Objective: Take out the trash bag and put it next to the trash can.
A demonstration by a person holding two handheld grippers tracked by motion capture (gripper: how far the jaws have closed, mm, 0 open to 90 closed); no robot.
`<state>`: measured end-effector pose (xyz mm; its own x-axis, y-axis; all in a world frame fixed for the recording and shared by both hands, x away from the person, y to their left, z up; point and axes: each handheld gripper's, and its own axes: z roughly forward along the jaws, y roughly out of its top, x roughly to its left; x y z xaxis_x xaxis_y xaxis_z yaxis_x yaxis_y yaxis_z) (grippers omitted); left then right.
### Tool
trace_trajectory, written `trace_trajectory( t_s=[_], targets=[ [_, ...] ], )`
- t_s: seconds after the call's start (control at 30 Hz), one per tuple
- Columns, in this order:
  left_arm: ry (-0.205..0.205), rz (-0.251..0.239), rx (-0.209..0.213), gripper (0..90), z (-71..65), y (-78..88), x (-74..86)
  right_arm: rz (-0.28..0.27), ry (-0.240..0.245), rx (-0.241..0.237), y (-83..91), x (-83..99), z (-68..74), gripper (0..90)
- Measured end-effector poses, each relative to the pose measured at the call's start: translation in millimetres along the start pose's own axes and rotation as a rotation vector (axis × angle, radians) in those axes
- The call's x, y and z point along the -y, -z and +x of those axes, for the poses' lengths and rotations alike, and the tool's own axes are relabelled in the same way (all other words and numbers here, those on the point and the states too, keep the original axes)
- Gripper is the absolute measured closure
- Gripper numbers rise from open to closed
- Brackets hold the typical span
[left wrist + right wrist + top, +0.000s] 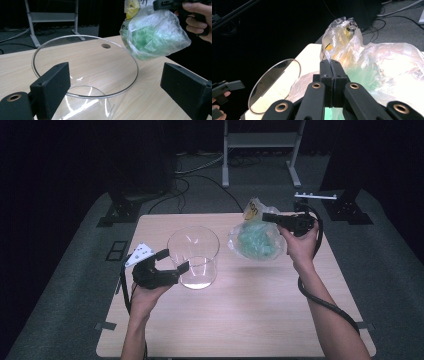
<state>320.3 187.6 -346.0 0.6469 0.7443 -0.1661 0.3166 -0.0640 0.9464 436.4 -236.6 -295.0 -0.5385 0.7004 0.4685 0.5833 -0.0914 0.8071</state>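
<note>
The left gripper view shows a hole in the desk (106,46). The right claw (333,65) pinches a plastic bag (372,67); the left claw (173,261) gapes around a glass beaker (194,257).

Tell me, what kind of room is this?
Probably a lab or recording studio, not a home: a pale wooden table stands on grey carpet before black curtains, loose cables trail across the floor by a grey metal stand, and a person works with black hand-held grippers.

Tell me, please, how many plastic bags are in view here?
1. The plastic bag with green contents hangs from the right gripper, clamped near its top, above the table and right of the clear glass container.
</note>
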Motion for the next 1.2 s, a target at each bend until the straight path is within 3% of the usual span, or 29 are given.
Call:
trace_trajectory(
  t_s=[0.37,0.83,1.2],
  targets=[
    [0.001,-0.012,-0.015,8.0,1.2,2.9,-1.0,0.022,-0.021,0.004,-14.1,15.4,-12.0,90.0],
    [-0.009,-0.007,-0.009,8.0,-0.5,2.6,-1.3,0.087,-0.041,0.030,-38.2,43.0,-26.0,90.0],
    [-0.005,-0.002,-0.012,8.0,0.9,2.6,-0.4,0.131,-0.027,0.029,-54.8,60.2,-29.6,90.0]
  ],
)
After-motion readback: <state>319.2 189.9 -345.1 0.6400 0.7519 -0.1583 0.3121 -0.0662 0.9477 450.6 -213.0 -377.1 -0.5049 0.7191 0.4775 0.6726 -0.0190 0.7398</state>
